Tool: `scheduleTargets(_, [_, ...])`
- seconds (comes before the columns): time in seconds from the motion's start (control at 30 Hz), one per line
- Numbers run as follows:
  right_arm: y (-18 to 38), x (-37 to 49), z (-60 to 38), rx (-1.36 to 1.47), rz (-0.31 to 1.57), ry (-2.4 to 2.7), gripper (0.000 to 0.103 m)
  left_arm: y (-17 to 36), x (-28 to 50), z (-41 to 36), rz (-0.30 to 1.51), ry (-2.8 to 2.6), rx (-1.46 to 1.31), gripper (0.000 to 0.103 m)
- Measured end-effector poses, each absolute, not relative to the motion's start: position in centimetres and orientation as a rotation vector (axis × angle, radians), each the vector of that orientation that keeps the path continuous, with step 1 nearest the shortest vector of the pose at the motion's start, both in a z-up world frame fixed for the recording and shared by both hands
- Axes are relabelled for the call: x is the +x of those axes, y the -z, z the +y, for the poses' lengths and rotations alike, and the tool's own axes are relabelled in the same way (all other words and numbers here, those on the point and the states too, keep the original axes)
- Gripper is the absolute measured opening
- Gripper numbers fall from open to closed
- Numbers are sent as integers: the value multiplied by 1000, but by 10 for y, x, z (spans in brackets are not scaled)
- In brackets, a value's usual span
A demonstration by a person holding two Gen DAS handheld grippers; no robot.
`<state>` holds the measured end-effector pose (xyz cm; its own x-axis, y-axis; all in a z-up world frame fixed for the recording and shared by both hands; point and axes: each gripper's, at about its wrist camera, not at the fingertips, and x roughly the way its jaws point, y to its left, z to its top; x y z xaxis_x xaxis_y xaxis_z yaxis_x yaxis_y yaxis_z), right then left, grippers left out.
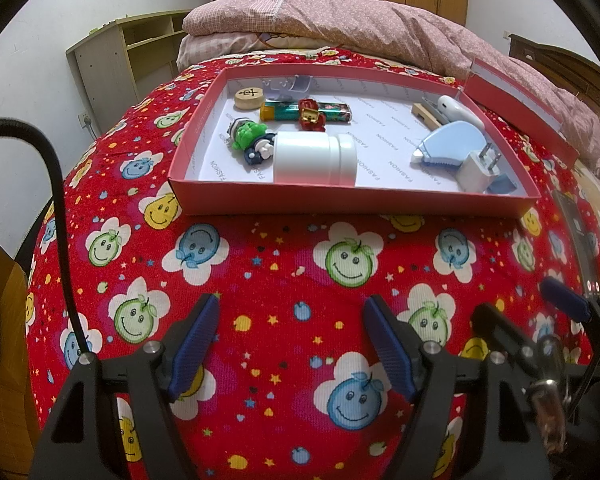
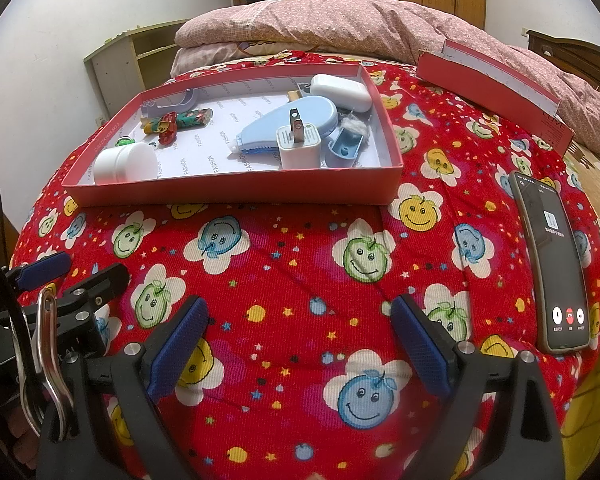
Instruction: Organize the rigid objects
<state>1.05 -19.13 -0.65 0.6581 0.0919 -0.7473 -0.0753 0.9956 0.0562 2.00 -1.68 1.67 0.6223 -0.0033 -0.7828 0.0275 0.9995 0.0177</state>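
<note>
**Both grippers empty, short of the box**

Left gripper (image 1: 290,344) and right gripper (image 2: 300,346): jaws spread, nothing between, above the red bedcover (image 2: 300,272). White jar (image 1: 315,157) on its side inside the red box (image 1: 340,200), against the near wall. Likely light, hard, slick, prone to roll; best pinched across the body, beside the cap.
</note>
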Motion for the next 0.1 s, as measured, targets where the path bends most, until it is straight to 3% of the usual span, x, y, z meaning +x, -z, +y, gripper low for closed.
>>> scheduleTargets(0.1, [7, 10, -191, 21, 847, -95, 95, -17, 20, -16, 900, 17, 28, 78])
